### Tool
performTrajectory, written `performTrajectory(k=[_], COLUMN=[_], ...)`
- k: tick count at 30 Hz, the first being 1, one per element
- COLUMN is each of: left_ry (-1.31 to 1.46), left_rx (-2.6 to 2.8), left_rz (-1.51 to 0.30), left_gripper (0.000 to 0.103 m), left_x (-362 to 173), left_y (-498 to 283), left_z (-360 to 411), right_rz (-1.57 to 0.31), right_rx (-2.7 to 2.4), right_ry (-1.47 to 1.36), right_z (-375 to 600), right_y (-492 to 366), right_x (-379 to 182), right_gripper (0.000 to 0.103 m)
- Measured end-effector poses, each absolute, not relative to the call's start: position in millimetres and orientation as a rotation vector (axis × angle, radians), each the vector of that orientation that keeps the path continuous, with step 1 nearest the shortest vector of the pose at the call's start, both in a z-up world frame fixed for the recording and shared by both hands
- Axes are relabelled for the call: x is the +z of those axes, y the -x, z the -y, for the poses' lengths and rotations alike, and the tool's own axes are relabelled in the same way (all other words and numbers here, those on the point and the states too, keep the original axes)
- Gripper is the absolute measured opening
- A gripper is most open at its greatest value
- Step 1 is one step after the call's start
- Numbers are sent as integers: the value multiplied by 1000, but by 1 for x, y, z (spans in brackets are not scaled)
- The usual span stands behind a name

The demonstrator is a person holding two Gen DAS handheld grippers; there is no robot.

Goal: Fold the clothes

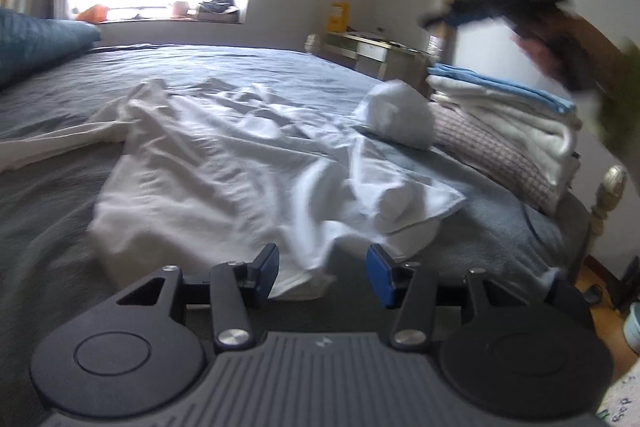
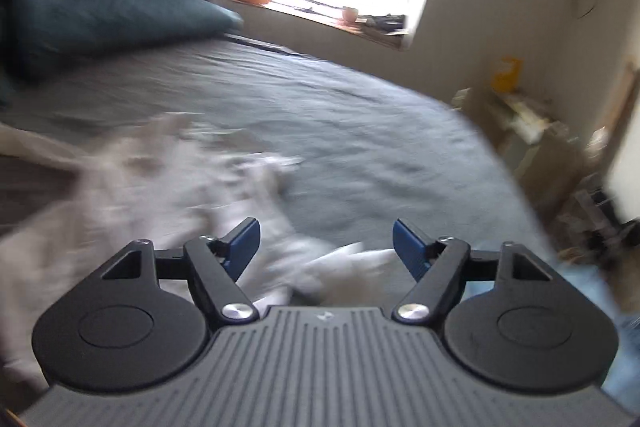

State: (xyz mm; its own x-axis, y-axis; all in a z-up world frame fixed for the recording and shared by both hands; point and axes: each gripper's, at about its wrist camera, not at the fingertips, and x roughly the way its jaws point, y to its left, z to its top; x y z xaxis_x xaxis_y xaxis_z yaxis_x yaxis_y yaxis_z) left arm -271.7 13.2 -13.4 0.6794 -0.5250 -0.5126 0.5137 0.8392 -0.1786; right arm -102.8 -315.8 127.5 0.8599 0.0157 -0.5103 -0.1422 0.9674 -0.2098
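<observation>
A crumpled white garment [image 1: 224, 163] lies spread on the grey bed [image 1: 60, 227], one part rolled up at its right side. My left gripper [image 1: 322, 273] hovers just above the garment's near edge, jaws open, nothing pinched between the blue pads. In the left wrist view my right gripper [image 1: 476, 11] is a blurred dark shape high at the right, held by a hand. From its own camera the right gripper [image 2: 326, 247] stands open above the blurred white garment [image 2: 132, 187], with nothing between its fingers.
A stack of folded clothes [image 1: 504, 115] in white, blue and pink check sits at the bed's right edge. A teal pillow [image 1: 36, 43] lies at the back left. A small desk [image 1: 372, 51] stands by the far wall, and a bedpost [image 1: 608, 195] rises at the right.
</observation>
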Motion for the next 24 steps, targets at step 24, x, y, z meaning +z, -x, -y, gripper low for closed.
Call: performTrajectory(k=[24], left_ry=[355], left_rx=[-406], left_rz=[-668], left_gripper=[49], left_x=[-59], left_y=[191], left_z=[-126], right_rz=[-652], right_rx=[667], right_ry=[25], right_z=[166], right_y=[204], right_x=[-11], right_gripper=[63])
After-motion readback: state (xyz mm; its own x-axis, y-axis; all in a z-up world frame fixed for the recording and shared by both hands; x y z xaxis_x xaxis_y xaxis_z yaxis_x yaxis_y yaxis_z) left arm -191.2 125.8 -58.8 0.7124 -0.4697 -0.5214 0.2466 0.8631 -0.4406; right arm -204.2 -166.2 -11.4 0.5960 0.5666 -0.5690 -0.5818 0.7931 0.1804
